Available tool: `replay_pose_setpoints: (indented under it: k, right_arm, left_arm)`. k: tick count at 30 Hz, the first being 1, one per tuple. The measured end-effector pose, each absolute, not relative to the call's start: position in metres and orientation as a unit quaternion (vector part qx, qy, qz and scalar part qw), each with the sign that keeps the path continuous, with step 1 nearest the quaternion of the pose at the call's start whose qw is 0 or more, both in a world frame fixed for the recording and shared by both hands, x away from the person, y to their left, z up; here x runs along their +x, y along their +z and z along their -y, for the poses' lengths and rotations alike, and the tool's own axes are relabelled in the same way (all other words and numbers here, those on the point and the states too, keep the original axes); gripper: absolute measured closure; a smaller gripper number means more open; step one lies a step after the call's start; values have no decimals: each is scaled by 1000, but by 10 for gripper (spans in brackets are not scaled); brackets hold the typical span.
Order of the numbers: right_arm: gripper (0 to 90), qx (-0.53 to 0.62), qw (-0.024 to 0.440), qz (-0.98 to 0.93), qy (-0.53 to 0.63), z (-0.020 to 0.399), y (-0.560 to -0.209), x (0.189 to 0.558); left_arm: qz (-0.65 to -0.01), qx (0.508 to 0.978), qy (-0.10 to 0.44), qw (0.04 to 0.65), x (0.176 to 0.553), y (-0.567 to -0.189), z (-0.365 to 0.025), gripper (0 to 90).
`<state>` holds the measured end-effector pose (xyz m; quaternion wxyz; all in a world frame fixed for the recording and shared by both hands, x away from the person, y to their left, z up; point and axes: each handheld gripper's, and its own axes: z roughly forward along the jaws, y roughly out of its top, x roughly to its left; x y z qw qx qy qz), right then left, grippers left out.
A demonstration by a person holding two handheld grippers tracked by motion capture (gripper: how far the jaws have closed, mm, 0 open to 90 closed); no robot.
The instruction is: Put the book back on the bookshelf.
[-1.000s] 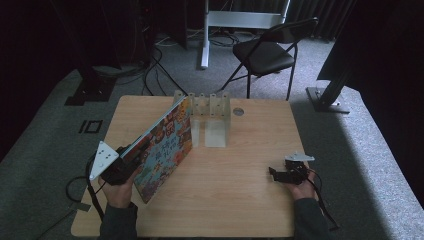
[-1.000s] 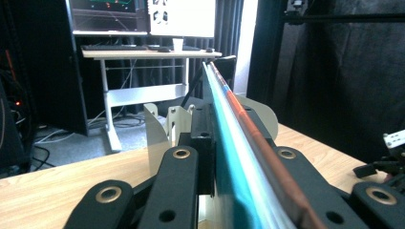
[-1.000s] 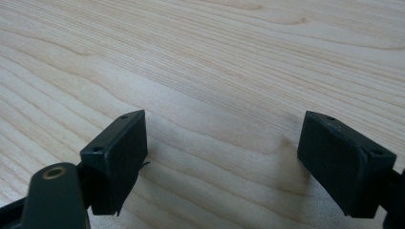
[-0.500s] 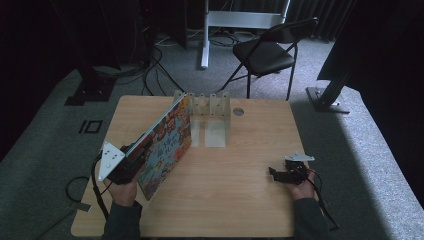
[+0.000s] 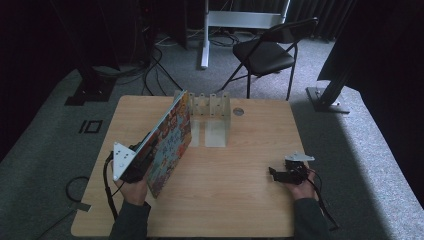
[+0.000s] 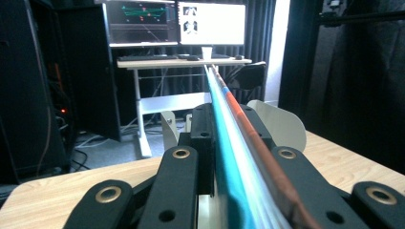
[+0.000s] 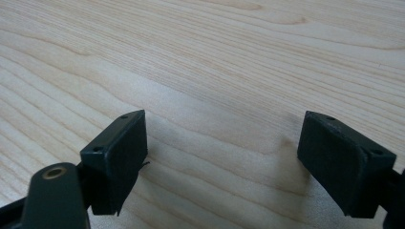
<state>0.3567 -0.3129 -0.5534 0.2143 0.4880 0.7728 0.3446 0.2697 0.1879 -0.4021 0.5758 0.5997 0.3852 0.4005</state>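
the left gripper (image 5: 150, 159) clamps the picture book (image 5: 170, 142), its long axis running ahead of the jaws toward the white rack (image 5: 210, 105); the right gripper (image 7: 222, 164) rests wide, empty.

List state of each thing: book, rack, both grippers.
book: closed, held on edge, tilted, far end by the rack
rack: upright on the table, slots empty
left gripper: shut on book
right gripper: open, nothing between jaws, low over table
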Motion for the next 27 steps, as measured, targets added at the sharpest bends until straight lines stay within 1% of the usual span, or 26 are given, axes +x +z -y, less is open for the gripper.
replay_pose_setpoints:
  k: [10, 14, 27]
  right_arm:
    - [172, 488, 214, -773, 345, 313, -553, 357]
    - [172, 488, 214, -773, 345, 313, -553, 357]
    - [174, 488, 214, -773, 345, 313, -553, 357]
  left_arm:
    - [-375, 605, 420, 563, 271, -402, -177, 799]
    - [-386, 597, 422, 562, 274, -402, -175, 799]
    - [-389, 588, 447, 550, 281, -406, -163, 797]
